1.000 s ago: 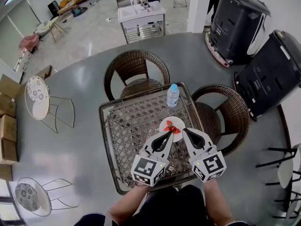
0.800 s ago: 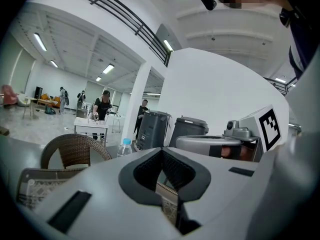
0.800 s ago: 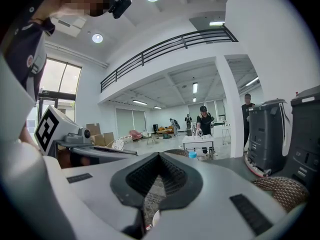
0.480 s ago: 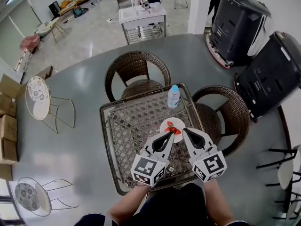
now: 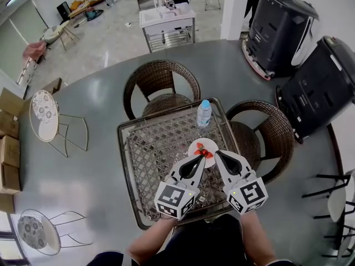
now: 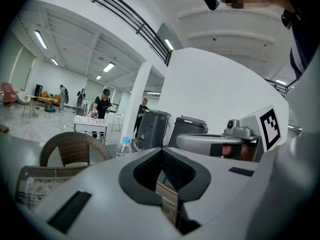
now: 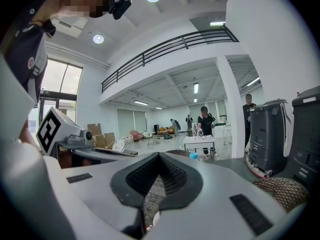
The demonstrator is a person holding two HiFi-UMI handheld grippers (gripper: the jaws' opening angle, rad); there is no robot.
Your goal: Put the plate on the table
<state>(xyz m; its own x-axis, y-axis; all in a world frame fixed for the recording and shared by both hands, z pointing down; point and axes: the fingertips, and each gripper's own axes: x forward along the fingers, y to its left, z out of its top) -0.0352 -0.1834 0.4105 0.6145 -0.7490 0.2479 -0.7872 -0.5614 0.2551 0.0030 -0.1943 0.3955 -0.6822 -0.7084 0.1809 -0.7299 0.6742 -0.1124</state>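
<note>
A small white plate (image 5: 202,147) with red pieces on it lies on the glass-topped lattice table (image 5: 155,148), right of the middle. My left gripper (image 5: 200,159) is shut and empty, its tips at the plate's near edge. My right gripper (image 5: 217,154) is also shut and empty, just right of the plate. In the left gripper view the left gripper (image 6: 161,151) shows its jaws closed together, with the right gripper's body beside it. In the right gripper view the right gripper (image 7: 159,155) is closed too, and a sliver of the plate (image 7: 155,219) shows below.
A water bottle (image 5: 204,113) with a blue cap stands at the table's far edge beyond the plate. Wicker chairs (image 5: 161,82) (image 5: 269,132) sit at the far and right sides. Two black machines (image 5: 280,29) are at the right, wire chairs (image 5: 47,115) at the left.
</note>
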